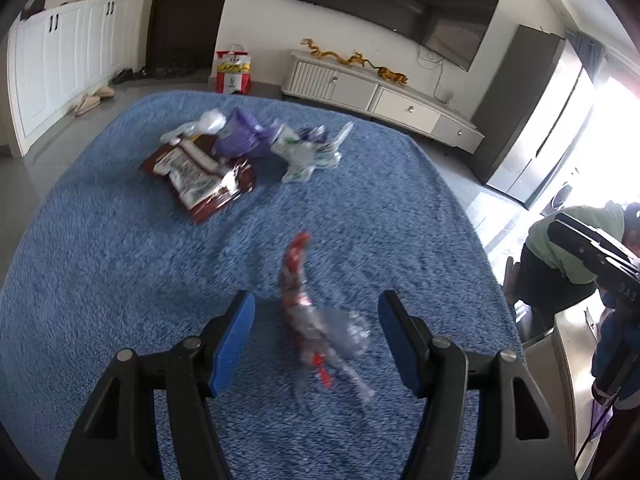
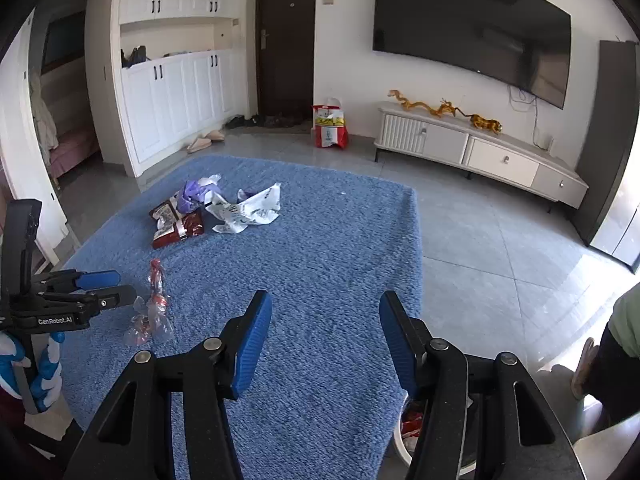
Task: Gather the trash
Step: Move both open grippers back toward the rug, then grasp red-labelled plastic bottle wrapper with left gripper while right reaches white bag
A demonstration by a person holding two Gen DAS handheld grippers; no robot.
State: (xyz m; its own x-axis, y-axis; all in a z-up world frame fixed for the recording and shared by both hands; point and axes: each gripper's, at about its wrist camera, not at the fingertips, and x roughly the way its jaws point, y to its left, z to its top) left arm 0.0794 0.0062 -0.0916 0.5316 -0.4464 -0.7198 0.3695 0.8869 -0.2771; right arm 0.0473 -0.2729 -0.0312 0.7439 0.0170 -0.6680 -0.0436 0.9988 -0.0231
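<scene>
From the left wrist view, the left gripper (image 1: 316,320) is hovering with its blue pads spread wide and nothing between them gripped, low over a blue shaggy rug (image 1: 120,280). A crumpled clear wrapper with red print (image 1: 308,312) is lying on the rug just ahead of and between the open fingers; it is blurred, a long twisted strip, red at the far end and glassy and crinkled at the near end. Farther off, to the left, a pile of trash is sitting on the rug: a dark red snack bag with a white label (image 1: 200,176), a purple crumpled bag (image 1: 240,136) behind it, and a white plastic bag with green print (image 1: 308,152) to its right. At the right edge the right gripper (image 1: 592,256) is showing as a dark shape; its opening cannot be told here. From the right wrist view, the right gripper (image 2: 326,332) is held wide open too, holding nothing, above the near part of the rug (image 2: 320,260). The left gripper (image 2: 108,288) is reaching in from the left, its fingers close to the clear wrapper with red print (image 2: 154,312), which is lying near the rug's left edge. The dark red snack bag (image 2: 176,228), purple crumpled bag (image 2: 190,196) and white plastic bag (image 2: 248,208) are lying together at the far left of the rug. Beyond stand a white TV cabinet (image 2: 480,152) and a dark television (image 2: 472,32).
</scene>
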